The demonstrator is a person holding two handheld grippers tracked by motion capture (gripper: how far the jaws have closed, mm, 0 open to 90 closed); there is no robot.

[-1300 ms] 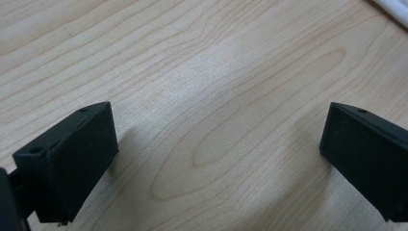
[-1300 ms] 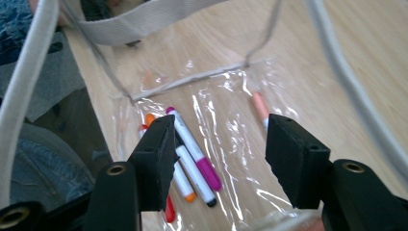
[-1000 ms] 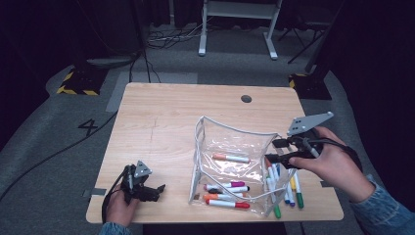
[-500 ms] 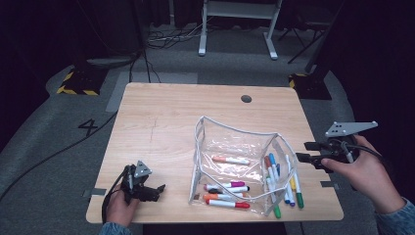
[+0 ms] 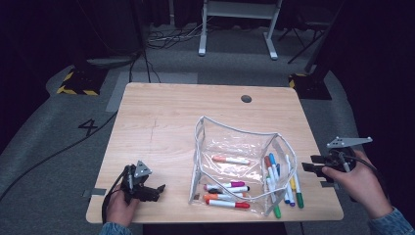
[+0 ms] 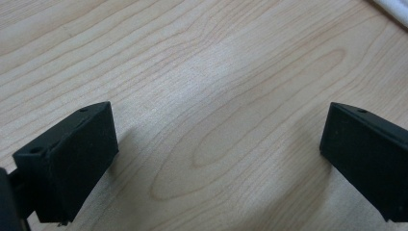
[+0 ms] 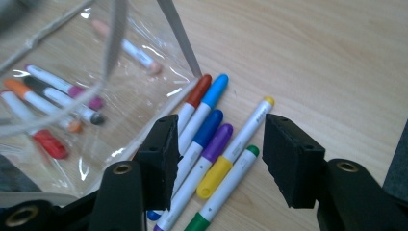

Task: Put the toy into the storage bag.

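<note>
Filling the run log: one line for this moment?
left gripper: open, on table | right gripper: open, empty, beside markers | pouch: open

Number 4 on grey floor

Black cables on grey floor, white stand legs, hazard-striped bases

The table was evenly and brightly lit from above, while the room around it sank into near-black. In the left gripper view soft shadows spread beneath the blurred jaws. Glare streaked the clear pouch, itself slightly out of focus.
</note>
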